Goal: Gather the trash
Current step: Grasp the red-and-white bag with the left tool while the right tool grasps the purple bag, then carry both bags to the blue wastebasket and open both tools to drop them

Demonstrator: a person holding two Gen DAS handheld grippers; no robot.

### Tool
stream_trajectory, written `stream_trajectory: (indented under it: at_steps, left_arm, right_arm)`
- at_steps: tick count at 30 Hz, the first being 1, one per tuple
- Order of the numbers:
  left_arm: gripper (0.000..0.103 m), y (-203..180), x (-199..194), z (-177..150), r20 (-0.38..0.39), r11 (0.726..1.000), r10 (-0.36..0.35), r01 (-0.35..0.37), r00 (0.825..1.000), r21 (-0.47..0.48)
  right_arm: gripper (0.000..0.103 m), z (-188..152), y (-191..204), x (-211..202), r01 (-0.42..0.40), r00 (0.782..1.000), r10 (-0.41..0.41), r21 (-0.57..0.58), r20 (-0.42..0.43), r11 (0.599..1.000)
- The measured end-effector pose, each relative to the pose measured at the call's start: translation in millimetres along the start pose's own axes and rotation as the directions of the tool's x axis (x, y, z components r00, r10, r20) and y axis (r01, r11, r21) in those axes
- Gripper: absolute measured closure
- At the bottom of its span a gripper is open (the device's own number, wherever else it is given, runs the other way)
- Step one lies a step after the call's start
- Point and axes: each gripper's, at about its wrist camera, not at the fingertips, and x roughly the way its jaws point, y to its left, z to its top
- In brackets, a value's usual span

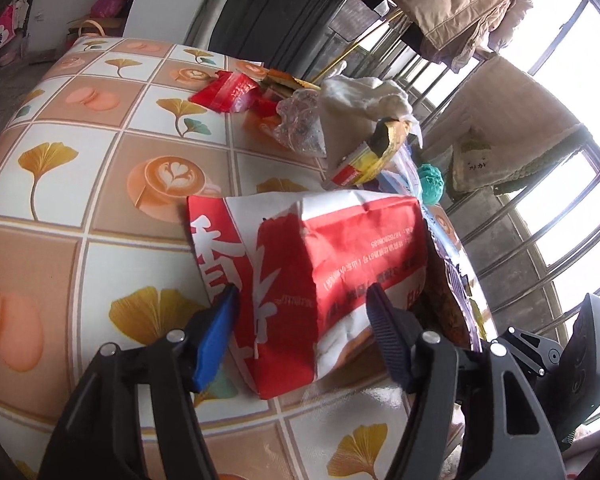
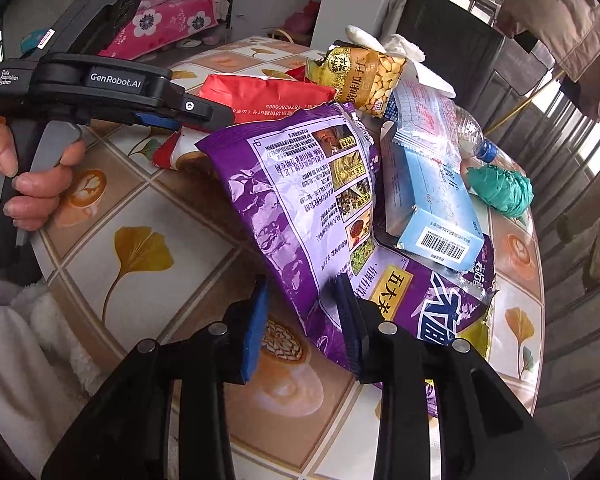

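We're straddling two bags at once. Left gripper [image 1: 302, 300] is standing fairly wide open, with the near end of the red-and-white paper bag [image 1: 312, 264] sitting between the blue pads; its left pad [image 1: 216, 336] is right at the bag's side and the right one is at the far fold, but we can't tell if either is pressing, so we're not calling it held. The bag's long axis is running straight away from the left gripper, toward the trash pile at the far edge of the table [image 1: 100, 184].

Right gripper [image 2: 300, 312] is about a third open, and the near edge of the purple foil bag [image 2: 300, 184] is dropping in between its pads; the right pad is against the foil, while a gap is showing beside the left pad [image 2: 256, 328], so no pinch yet as far as we can judge. The purple bag is lying diagonally, running away and to the right, with a pale blue box [image 2: 432, 196] resting on it.

Each hand is working its own nearer bag. Red bag: creased paper, puffed, Chinese print. Purple bag: shiny, crumpled, torn at its near end.
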Motion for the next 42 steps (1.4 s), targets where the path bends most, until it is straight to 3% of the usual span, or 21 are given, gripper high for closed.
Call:
stream_trajectory:
  at_steps: [3, 7, 9, 14, 18, 21, 23, 25, 28, 33, 35, 37, 38, 40, 42]
  left_arm:
    - [0.04, -0.6, -3.4, -4.8, 0.001, 0.998, -0.065, 0.065, 0.998, -0.003]
    - [0.066, -4.0, -3.1, -10.6, -0.008, 0.999, -0.013, 0.013, 1.0, 0.033]
    - [0.07, -3.3, -8.7, -9.6, 0.006, 0.999, -0.028, 0.028, 1.0, 0.027]
    - [0.076, -5.0, -45.9, -5.6, 0.073, 0.994, -0.112, 0.111, 0.991, 0.015]
    - [0.077, -4.7, -79.3, 0.8, 0.127, 0.986, -0.166, 0.169, 0.978, -0.009]
    - [0.077, -6.2, -109.3, 7.9, 0.18, 0.977, -0.208, 0.214, 0.961, -0.016]
    - [0.077, -9.5, -128.5, 13.7, 0.216, 0.968, -0.243, 0.252, 0.945, -0.013]
    - [0.077, -15.2, -146.8, 20.2, 0.254, 0.958, -0.275, 0.285, 0.927, -0.002]
    - [0.077, -31.1, -168.3, 30.2, 0.294, 0.942, -0.329, 0.333, 0.897, 0.041]
    - [0.077, -55.5, -180.5, 43.6, 0.31, 0.914, -0.404, 0.396, 0.86, 0.091]
    - [0.077, -69.4, -178.0, 54.8, 0.307, 0.905, -0.425, 0.41, 0.852, 0.115]
    - [0.077, -83.8, -173.1, 67.5, 0.301, 0.899, -0.438, 0.415, 0.847, 0.141]
    - [0.077, -96.5, -166.1, 77.7, 0.29, 0.897, -0.441, 0.413, 0.849, 0.158]
    - [0.077, -118.1, -152.3, 93.2, 0.267, 0.894, -0.446, 0.409, 0.854, 0.185]
    - [0.077, -154.4, -122.6, 115.4, 0.216, 0.899, -0.424, 0.378, 0.88, 0.223]
  right_arm:
    - [0.078, 1.1, -6.9, 2.6, -0.002, 1.0, 0.001, 0.047, 0.004, 0.999]
    - [0.09, 2.4, -11.0, -0.5, -0.013, 1.0, 0.012, 0.085, 0.02, 0.996]
    - [0.097, 2.2, -13.8, -6.4, -0.029, 0.999, 0.027, 0.105, 0.027, 0.994]
    - [0.103, 3.2, -23.9, -27.4, -0.131, 0.991, 0.123, 0.159, 0.058, 0.979]
    - [0.103, 5.3, -34.0, -45.7, -0.276, 0.96, 0.259, 0.206, 0.108, 0.939]
    - [0.103, 5.7, -43.3, -62.5, -0.4, 0.915, 0.367, 0.249, 0.169, 0.882]
    - [0.103, 6.0, -50.5, -74.3, -0.485, 0.872, 0.435, 0.279, 0.225, 0.829]
    - [0.103, 5.7, -61.0, -84.5, -0.576, 0.814, 0.502, 0.297, 0.294, 0.761]
    - [0.103, 6.4, -75.0, -103.0, -0.707, 0.702, 0.585, 0.296, 0.407, 0.642]
    - [0.103, 3.0, -103.9, -124.7, -0.807, 0.579, 0.602, 0.28, 0.55, 0.52]
    - [0.103, 0.0, -118.2, -133.2, -0.823, 0.55, 0.574, 0.276, 0.607, 0.497]
    - [0.103, -2.8, -137.1, -145.4, -0.816, 0.545, 0.514, 0.28, 0.662, 0.505]
    - [0.103, -5.1, -145.6, -152.0, -0.798, 0.56, 0.472, 0.291, 0.681, 0.528]
    - [0.103, -14.0, -167.7, -167.5, -0.729, 0.613, 0.354, 0.332, 0.707, 0.598]
    - [0.103, -26.0, -186.4, -183.3, -0.657, 0.648, 0.22, 0.39, 0.729, 0.645]
